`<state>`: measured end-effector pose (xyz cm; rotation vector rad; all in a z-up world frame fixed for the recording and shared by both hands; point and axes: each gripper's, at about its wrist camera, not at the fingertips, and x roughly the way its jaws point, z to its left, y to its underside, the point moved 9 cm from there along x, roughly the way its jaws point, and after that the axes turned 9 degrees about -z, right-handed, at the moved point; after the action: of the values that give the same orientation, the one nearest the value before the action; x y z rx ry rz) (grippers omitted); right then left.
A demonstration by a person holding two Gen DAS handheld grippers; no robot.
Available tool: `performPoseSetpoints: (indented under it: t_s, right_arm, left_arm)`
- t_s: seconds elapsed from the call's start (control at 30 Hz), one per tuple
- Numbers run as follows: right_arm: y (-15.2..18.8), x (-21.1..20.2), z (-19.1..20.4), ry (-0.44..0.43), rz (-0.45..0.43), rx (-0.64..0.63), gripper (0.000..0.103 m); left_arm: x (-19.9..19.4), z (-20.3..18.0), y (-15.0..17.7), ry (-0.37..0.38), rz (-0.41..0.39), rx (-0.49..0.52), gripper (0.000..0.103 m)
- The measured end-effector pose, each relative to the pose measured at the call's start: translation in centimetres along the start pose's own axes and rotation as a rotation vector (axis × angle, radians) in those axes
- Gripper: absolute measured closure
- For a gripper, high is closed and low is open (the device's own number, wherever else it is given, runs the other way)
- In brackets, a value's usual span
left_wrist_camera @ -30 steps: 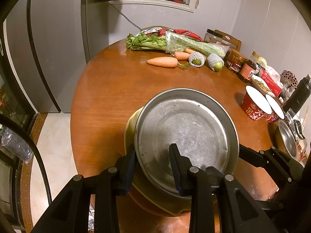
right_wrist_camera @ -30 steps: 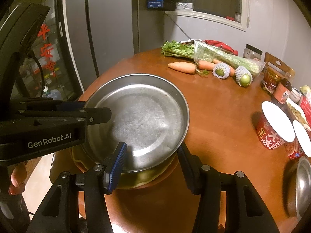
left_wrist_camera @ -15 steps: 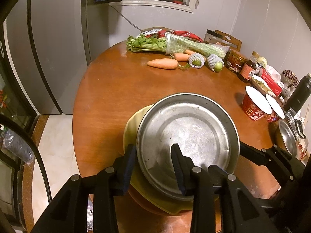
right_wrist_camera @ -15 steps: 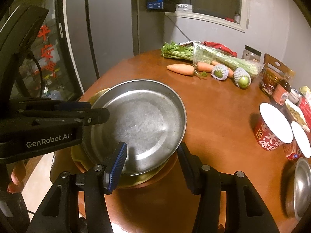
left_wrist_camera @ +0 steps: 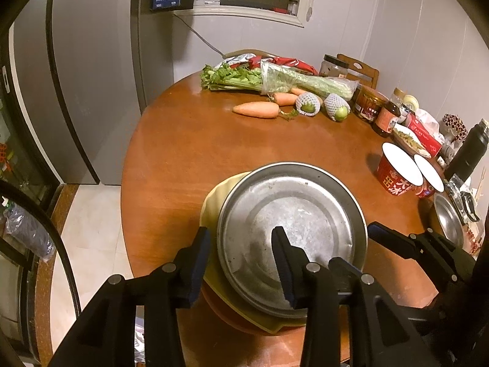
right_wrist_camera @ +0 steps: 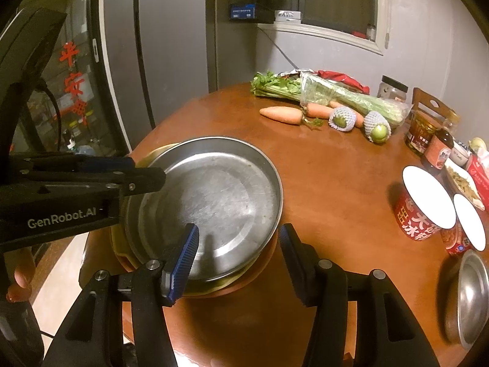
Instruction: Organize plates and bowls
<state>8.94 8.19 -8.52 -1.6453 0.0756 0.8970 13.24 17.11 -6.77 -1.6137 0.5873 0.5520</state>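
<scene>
A steel plate point(left_wrist_camera: 293, 226) lies on a yellow plate point(left_wrist_camera: 211, 211), which sits on an orange dish at the near table edge. The steel plate also shows in the right wrist view point(right_wrist_camera: 211, 202). My left gripper point(left_wrist_camera: 241, 260) is open, its jaws standing either side of the plate's near-left rim, one finger over the plate. My right gripper point(right_wrist_camera: 238, 257) is open too, its jaws either side of the plate's near-right rim. A steel bowl point(right_wrist_camera: 467, 293) sits at the far right.
On the round wooden table point(left_wrist_camera: 183, 159) lie carrots point(left_wrist_camera: 256, 110), celery point(left_wrist_camera: 275, 81), two netted green fruits point(left_wrist_camera: 308, 105), jars and two red noodle cups point(left_wrist_camera: 397, 171). A fridge stands to the left. The floor drops off beyond the left table edge.
The steel plate has come down onto the yellow plate. Both grippers have drawn back a little, so the stack looks smaller and farther.
</scene>
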Motion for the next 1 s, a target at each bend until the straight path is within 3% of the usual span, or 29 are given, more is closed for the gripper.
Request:
performPoseSetpoints:
  t_s: [0.43,0.67,1.0]
  right_arm:
    - [-1.2,-1.5,-1.2,0.002,-0.044,0.036,0.042]
    - [-1.6,-2.6,-2.4,-0.008,-0.059,0.083,0.041]
    - [0.1,-2.3,-2.4,-0.066,0.002,0.123,0.041]
  left_arm:
    - [-2.2,2.1,-0.7,-0.042,-0.045,-0.043,0.052]
    - [-1.5,3.4,0.7,-0.051,-0.005,-0.083,0.049]
    - [0.4,3.0,2.6,0.007,0.065,-0.140,0.047]
